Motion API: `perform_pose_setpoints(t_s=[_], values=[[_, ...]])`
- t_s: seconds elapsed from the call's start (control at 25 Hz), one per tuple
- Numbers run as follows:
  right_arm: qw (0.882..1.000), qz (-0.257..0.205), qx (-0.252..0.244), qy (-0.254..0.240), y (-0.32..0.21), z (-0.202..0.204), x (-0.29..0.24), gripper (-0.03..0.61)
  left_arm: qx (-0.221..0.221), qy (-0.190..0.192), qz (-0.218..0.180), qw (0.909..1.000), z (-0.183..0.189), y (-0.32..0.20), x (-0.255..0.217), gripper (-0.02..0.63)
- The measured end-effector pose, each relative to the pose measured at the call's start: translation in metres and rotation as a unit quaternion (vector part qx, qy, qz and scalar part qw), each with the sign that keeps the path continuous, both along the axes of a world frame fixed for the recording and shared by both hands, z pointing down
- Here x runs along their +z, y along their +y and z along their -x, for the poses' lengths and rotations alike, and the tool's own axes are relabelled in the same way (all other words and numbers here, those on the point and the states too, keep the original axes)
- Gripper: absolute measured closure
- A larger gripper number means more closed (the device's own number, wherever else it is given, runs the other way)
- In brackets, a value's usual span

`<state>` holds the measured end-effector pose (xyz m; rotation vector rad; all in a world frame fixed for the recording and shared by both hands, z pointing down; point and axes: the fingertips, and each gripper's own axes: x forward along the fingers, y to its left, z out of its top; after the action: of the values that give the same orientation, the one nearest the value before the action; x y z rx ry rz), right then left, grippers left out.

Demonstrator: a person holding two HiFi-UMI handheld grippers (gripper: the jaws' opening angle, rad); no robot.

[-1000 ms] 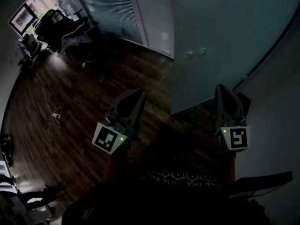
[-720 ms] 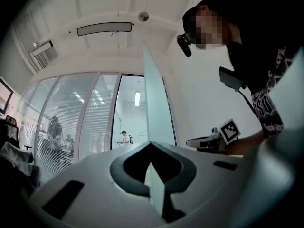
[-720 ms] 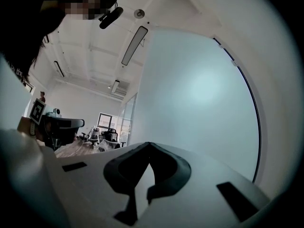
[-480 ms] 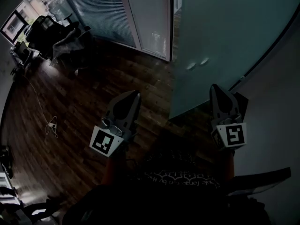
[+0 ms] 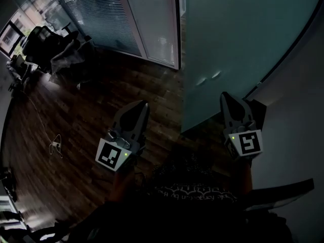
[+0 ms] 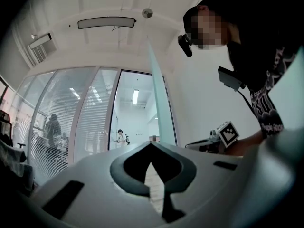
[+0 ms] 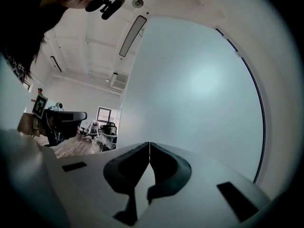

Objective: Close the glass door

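The frosted glass door stands open, its free edge toward the middle of the head view and its hinge side by the white wall. In the left gripper view the door appears edge-on as a thin green strip. In the right gripper view its pale face fills most of the picture. My right gripper is shut and empty, pointing at the door's lower face; whether it touches, I cannot tell. My left gripper is also shut and empty, held left of the door's edge over the dark wood floor.
A glass partition with blinds runs along the back left, with office chairs before it. A loose cable lies on the floor at left. The white wall closes the right side. A person stands far beyond the doorway.
Both grippers have moved forward toward the doorway, staying shut. The door's edge and the glass partition now sit nearer in the head view.
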<state>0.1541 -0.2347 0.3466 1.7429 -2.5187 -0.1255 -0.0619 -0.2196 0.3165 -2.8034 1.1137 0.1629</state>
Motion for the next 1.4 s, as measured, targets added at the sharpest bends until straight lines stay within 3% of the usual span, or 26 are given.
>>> perform_pose_setpoints(t_s=[0.28,0.44,0.56,0.92,1.28,1.4], values=[[0.999,0.017,-0.035,0.012,-0.003,0.012,0.017,0.572,-0.005,0.002,-0.003,1.0,0.002,-0.001,0.003,0.612],[0.997,0.034,-0.064,0.03,-0.022,0.021,0.025,0.468,-0.009,0.002,0.003,1.0,-0.002,-0.017,0.006,0.612],[0.997,0.04,-0.066,0.029,-0.036,0.024,0.026,0.431,-0.013,0.0,0.011,0.9999,-0.001,-0.025,0.008,0.612],[0.996,0.074,-0.038,-0.028,-0.072,0.02,0.047,0.411,-0.027,-0.002,0.023,0.9994,0.006,-0.038,0.017,0.612],[0.995,0.081,-0.013,-0.055,-0.09,0.022,0.052,0.439,-0.033,-0.008,0.03,0.999,0.006,-0.045,0.023,0.612],[0.996,0.076,-0.011,-0.044,-0.09,0.023,0.051,0.449,-0.039,-0.005,0.03,0.9988,0.008,-0.046,0.023,0.612]])
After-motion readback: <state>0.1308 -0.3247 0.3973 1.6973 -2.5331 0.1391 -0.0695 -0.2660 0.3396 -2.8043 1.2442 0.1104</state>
